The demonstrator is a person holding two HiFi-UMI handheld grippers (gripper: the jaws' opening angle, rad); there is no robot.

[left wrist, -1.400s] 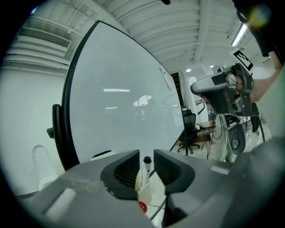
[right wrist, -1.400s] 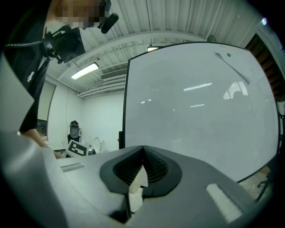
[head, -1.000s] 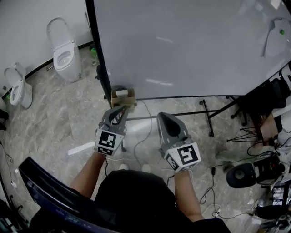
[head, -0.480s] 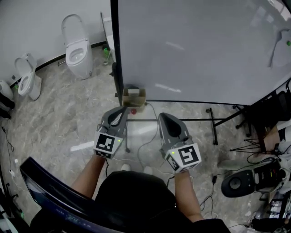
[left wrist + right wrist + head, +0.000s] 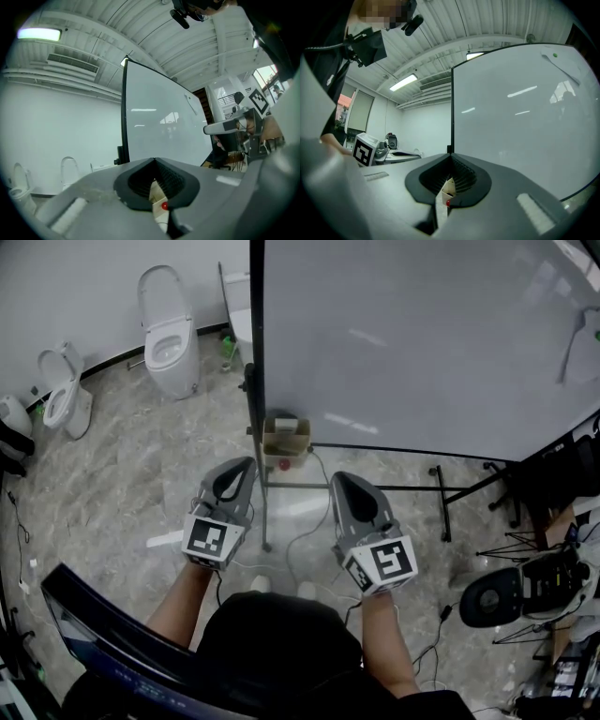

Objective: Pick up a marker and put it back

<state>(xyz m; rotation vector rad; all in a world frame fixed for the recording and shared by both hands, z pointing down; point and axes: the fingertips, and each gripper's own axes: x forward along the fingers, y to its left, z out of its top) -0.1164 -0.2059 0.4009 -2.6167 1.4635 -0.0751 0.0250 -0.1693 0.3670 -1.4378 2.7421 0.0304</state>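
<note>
Two handheld grippers were recorded, both empty. Left gripper [image 5: 245, 465]: jaws together, tips meeting with nothing between them, pointed toward the lower left corner of the whiteboard [image 5: 422, 343]; its marker cube faced the head camera. Right gripper [image 5: 340, 480]: jaws likewise closed on nothing, held level with the left one and just to the right of the board's stand leg. One cardboard box [image 5: 286, 438], small and open-topped, hung at the whiteboard's lower left edge beside the black frame. One marker [image 5: 284, 464] showed only as a small red end just under that box, apart from both grippers; the rest of it could not be made out. In the left gripper view the box [image 5: 157, 193] and the red end [image 5: 164, 205] appeared through the gap behind the closed tips [image 5: 153, 161]; the right gripper view showed the same pair beyond its own shut tips [image 5: 451, 157]. Two white toilets [image 5: 169, 329] [image 5: 64, 401] stood on the marbled floor [image 5: 122, 484] to the left of the board, well apart from the grippers. Assorted cables lay loose on the floor beneath the board.
</note>
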